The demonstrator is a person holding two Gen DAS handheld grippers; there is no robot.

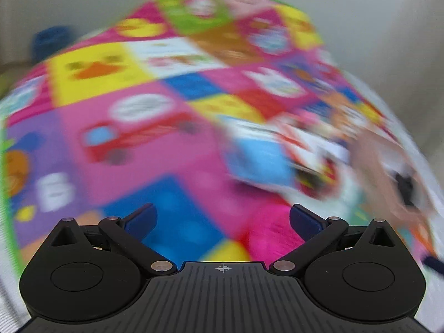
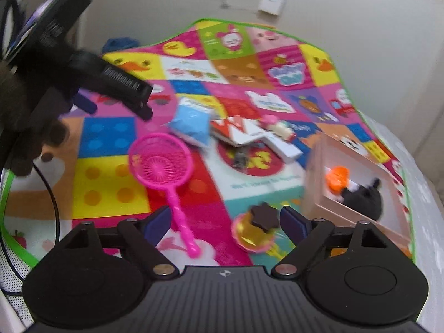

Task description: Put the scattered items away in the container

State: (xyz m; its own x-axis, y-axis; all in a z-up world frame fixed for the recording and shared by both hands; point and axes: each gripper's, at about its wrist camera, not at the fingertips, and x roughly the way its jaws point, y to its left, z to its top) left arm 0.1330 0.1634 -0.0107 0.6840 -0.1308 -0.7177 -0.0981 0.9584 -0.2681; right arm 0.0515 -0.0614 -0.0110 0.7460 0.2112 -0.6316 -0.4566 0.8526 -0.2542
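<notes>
In the right wrist view a pink toy net (image 2: 162,163) lies on the colourful play mat (image 2: 111,144). Beyond it lie a blue packet (image 2: 191,125) and a red-and-white booklet (image 2: 244,134). A pink-and-yellow cup with a brown star piece (image 2: 256,229) lies close ahead. A beige box (image 2: 358,183) at the right holds an orange toy (image 2: 337,180) and a black toy (image 2: 363,197). My right gripper (image 2: 224,222) is open and empty above the mat. My left gripper (image 1: 223,219) is open and empty; its view is blurred, with the pink net (image 1: 273,230) between its fingers' tips.
The left gripper's body (image 2: 83,69) and a dark-gloved hand (image 2: 25,127) fill the upper left of the right wrist view. A blue cloth (image 2: 119,44) lies beyond the mat's far edge. A wall with a white socket (image 2: 270,0) stands behind.
</notes>
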